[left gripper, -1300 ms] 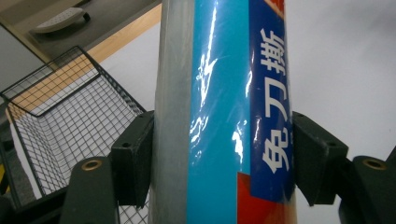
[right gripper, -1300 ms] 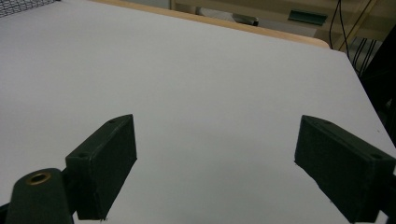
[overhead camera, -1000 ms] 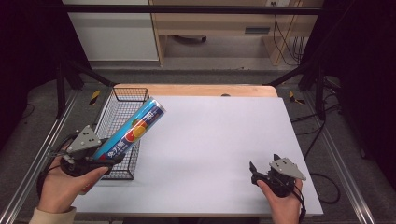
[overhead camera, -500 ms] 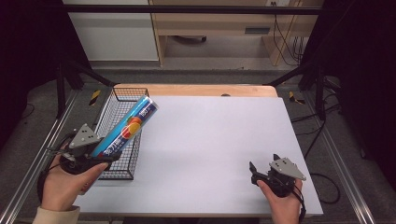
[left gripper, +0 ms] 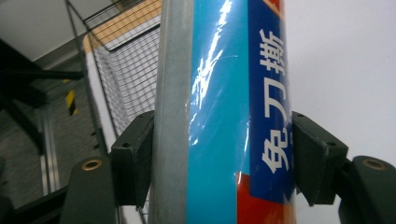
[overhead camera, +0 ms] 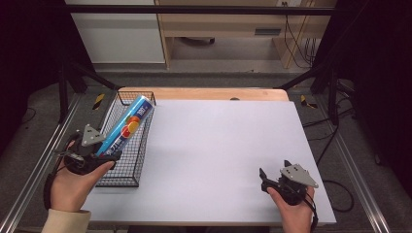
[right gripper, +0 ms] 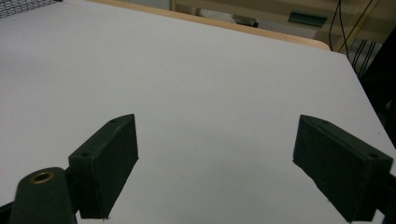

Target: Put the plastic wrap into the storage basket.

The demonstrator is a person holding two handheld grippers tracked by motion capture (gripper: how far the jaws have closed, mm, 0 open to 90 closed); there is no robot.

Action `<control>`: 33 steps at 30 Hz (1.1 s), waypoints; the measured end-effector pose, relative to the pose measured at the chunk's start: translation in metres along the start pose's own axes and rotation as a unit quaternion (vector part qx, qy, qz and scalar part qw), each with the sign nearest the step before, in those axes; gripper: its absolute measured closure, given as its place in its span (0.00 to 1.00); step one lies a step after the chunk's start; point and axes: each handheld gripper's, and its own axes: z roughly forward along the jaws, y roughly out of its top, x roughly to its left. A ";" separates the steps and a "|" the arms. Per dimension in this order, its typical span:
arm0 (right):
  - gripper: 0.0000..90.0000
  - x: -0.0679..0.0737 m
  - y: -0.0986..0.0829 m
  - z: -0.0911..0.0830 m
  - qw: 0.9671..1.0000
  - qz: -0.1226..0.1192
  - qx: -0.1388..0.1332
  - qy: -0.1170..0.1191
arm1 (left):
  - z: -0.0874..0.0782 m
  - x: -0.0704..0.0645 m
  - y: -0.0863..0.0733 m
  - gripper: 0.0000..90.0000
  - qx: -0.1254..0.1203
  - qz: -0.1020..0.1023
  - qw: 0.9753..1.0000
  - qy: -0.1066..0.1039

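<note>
Your high view sits above your side, facing forward and down over the whole tabletop (overhead camera: 218, 145). Left gripper view rides the left tongs (left gripper: 219, 158), very close on the blue tube (left gripper: 233, 93), wire basket (left gripper: 130, 74) behind. Right gripper view looks low across the tabletop toward its far edge. All three share the basket.

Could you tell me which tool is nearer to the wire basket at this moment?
The left tool. It holds the blue tube over the wire basket, while the right tool rests far across the white table.
</note>
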 end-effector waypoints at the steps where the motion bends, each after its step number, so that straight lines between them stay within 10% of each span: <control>1: 0.16 0.000 0.000 0.000 1.000 0.000 0.000 0.000 | 0.001 0.000 0.001 0.36 0.006 0.001 1.000 0.010; 11: 0.16 0.000 0.001 0.000 1.000 0.002 -0.004 0.004 | 0.013 -0.001 0.006 0.36 0.050 0.012 0.997 0.056; 33: 0.16 0.001 0.001 0.001 1.000 0.005 -0.002 0.006 | 0.019 0.000 0.008 0.36 0.096 0.028 0.992 0.078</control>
